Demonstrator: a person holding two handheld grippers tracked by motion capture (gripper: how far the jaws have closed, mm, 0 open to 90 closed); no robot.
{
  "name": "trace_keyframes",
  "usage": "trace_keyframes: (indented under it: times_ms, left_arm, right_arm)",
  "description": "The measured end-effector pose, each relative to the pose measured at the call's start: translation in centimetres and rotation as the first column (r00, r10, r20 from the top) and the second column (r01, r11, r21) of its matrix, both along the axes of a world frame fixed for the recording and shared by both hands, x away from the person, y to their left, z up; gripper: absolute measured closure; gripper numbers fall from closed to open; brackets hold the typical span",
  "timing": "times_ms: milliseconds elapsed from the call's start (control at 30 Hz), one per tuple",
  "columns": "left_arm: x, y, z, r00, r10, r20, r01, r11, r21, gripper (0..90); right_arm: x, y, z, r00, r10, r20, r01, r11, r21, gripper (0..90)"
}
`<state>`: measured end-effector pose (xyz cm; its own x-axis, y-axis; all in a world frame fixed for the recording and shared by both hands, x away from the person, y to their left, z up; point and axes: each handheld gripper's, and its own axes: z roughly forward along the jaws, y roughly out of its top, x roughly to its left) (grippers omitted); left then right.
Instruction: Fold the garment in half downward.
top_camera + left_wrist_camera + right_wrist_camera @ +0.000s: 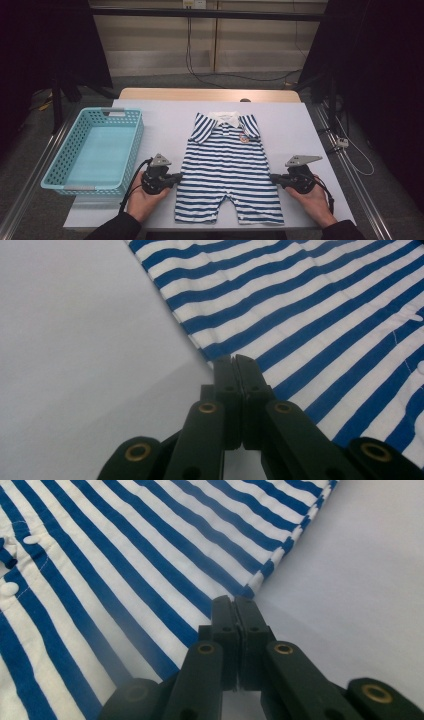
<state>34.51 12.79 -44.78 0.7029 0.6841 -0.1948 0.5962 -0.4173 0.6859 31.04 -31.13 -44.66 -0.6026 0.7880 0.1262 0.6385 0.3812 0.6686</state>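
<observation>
A blue-and-white striped baby romper (227, 165) with a white collar lies flat, neck away from me, on the white table (295, 130). My left gripper (180, 177) lies low at the romper's left side edge, pointing right. In the left gripper view its jaws (234, 360) are pressed together, the tips pinching the striped edge (310, 305). My right gripper (272, 177) mirrors it at the right side edge, pointing left. In the right gripper view its jaws (233, 600) are also together, nipping the hem of the cloth (125, 555). A hand holds each gripper.
A turquoise plastic basket (134, 142) stands at the table's left, with nothing in it. Bare white tabletop lies right of the romper. Cables (350, 150) trail on the floor beyond the table's right edge and behind it.
</observation>
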Motion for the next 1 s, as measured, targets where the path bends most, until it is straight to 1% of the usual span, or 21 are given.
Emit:
trace_keyframes:
  times_ms: [33, 133, 200, 233, 267, 300, 367, 467, 567, 600, 633, 667, 700, 733, 767, 800, 833, 867, 900, 967, 1000]
  left_arm:
    - [-0.2, 0.0, 0.0, 0.9998, 0.017, -0.013, -0.017, 0.9997, -0.015, 89.4]
    - [-0.6, 0.3, 0.1, 0.9999, -0.005, -0.016, 0.005, 0.9999, -0.010, 89.5]
    - [-0.8, 0.6, 0.1, 0.9997, -0.006, -0.022, 0.006, 0.9998, -0.019, 89.5]
    - [-1.1, 0.5, 0.1, 0.9984, -0.002, -0.056, 0.000, 0.9995, -0.030, 89.5]
    - [-1.0, 0.6, 0.1, 0.9993, -0.003, -0.037, 0.002, 0.9996, -0.028, 89.5]
    - [-1.1, 0.6, 0.1, 0.9995, -0.007, -0.032, 0.007, 0.9998, -0.018, 89.5]
    - [-1.3, 0.7, 0.2, 0.9992, -0.011, -0.039, 0.010, 0.9997, -0.022, 89.5]
    - [-1.9, 0.9, 0.4, 0.9986, -0.018, -0.050, 0.016, 0.9990, -0.041, 89.5]
    - [-2.5, 1.2, 0.5, 0.9980, -0.032, -0.055, 0.030, 0.9988, -0.039, 89.5]
    - [-2.7, 1.2, 0.4, 0.9981, -0.039, -0.048, 0.037, 0.9986, -0.038, 89.5]
    - [-2.8, 1.2, 0.5, 0.9979, -0.043, -0.049, 0.042, 0.9988, -0.024, 89.5]
    - [-3.1, 1.2, 0.5, 0.9975, -0.046, -0.055, 0.044, 0.9986, -0.031, 89.5]
    - [-3.2, 1.2, 0.5, 0.9973, -0.054, -0.050, 0.053, 0.9983, -0.023, 89.5]
    - [-3.4, 1.1, 0.5, 0.9964, -0.048, -0.070, 0.046, 0.9984, -0.032, 89.5]
    - [-3.5, 1.2, 0.6, 0.9972, -0.053, -0.052, 0.052, 0.9984, -0.021, 89.5]
    - [-3.7, 1.1, 0.5, 0.9967, -0.055, -0.061, 0.053, 0.9981, -0.030, 89.5]
    - [-3.9, 1.1, 0.5, 0.9967, -0.054, -0.060, 0.052, 0.9984, -0.023, 89.5]
    - [-4.0, 1.1, 0.5, 0.9961, -0.070, -0.055, 0.069, 0.9976, -0.009, 89.5]
    - [-4.3, 0.9, 0.5, 0.9964, -0.066, -0.053, 0.066, 0.9978, -0.004, 89.5]
    - [-4.5, 0.9, 0.6, 0.9957, -0.085, -0.035, 0.086, 0.9962, 0.012, 89.5]
    - [-4.5, 0.9, 0.6, 0.9957, -0.085, -0.039, 0.085, 0.9964, 0.005, 89.4]
  right_arm:
    - [-0.1, -0.2, 0.1, 1.0000, 0.001, -0.006, -0.001, 1.000, 0.006, 89.3]
    - [-0.6, -0.3, 0.2, 0.9999, 0.014, 0.007, -0.014, 1.000, 0.008, 89.3]
    - [-1.0, -0.3, 0.2, 0.9994, 0.032, -0.009, -0.032, 0.999, -0.004, 89.3]
    - [-1.1, -0.4, 0.2, 0.9993, 0.036, -0.008, -0.036, 0.999, -0.006, 89.3]
    - [-1.3, -0.4, 0.2, 0.9992, 0.034, -0.019, -0.034, 0.999, -0.002, 89.3]
    - [-1.3, -0.5, 0.2, 0.9989, 0.046, -0.007, -0.046, 0.999, 0.001, 89.3]
    - [-1.6, -0.5, 0.2, 0.9987, 0.044, -0.025, -0.044, 0.999, 0.011, 89.2]
    - [-2.0, -0.7, 0.2, 0.9977, 0.062, -0.027, -0.061, 0.998, 0.012, 89.3]
    - [-2.6, -0.6, 0.3, 0.9971, 0.071, -0.029, -0.071, 0.997, 0.009, 89.3]
    - [-2.8, -0.6, 0.3, 0.9968, 0.076, -0.026, -0.075, 0.997, 0.008, 89.3]
    - [-3.0, -0.6, 0.4, 0.9972, 0.069, -0.027, -0.069, 0.998, 0.003, 89.2]
    - [-3.2, -0.5, 0.4, 0.9973, 0.071, -0.019, -0.072, 0.997, -0.009, 89.3]
    - [-3.4, -0.4, 0.5, 0.9975, 0.068, -0.021, -0.068, 0.998, -0.015, 89.2]
    - [-3.6, -0.3, 0.5, 0.9970, 0.074, -0.022, -0.075, 0.997, -0.011, 89.2]
    - [-3.8, -0.3, 0.5, 0.9969, 0.076, -0.020, -0.076, 0.997, -0.015, 89.2]
    - [-4.0, -0.3, 0.6, 0.9969, 0.073, -0.030, -0.074, 0.997, -0.012, 89.3]
    - [-4.1, -0.3, 0.5, 0.9963, 0.084, -0.022, -0.084, 0.996, -0.014, 89.3]
    - [-4.3, -0.2, 0.5, 0.9960, 0.085, -0.026, -0.085, 0.996, -0.012, 89.2]
    - [-4.5, -0.2, 0.6, 0.9962, 0.081, -0.031, -0.082, 0.997, -0.009, 89.2]
    - [-4.7, -0.2, 0.7, 0.9963, 0.083, -0.022, -0.083, 0.996, -0.018, 89.2]
    - [-4.7, -0.1, 0.7, 0.9965, 0.080, -0.027, -0.080, 0.997, -0.021, 89.0]
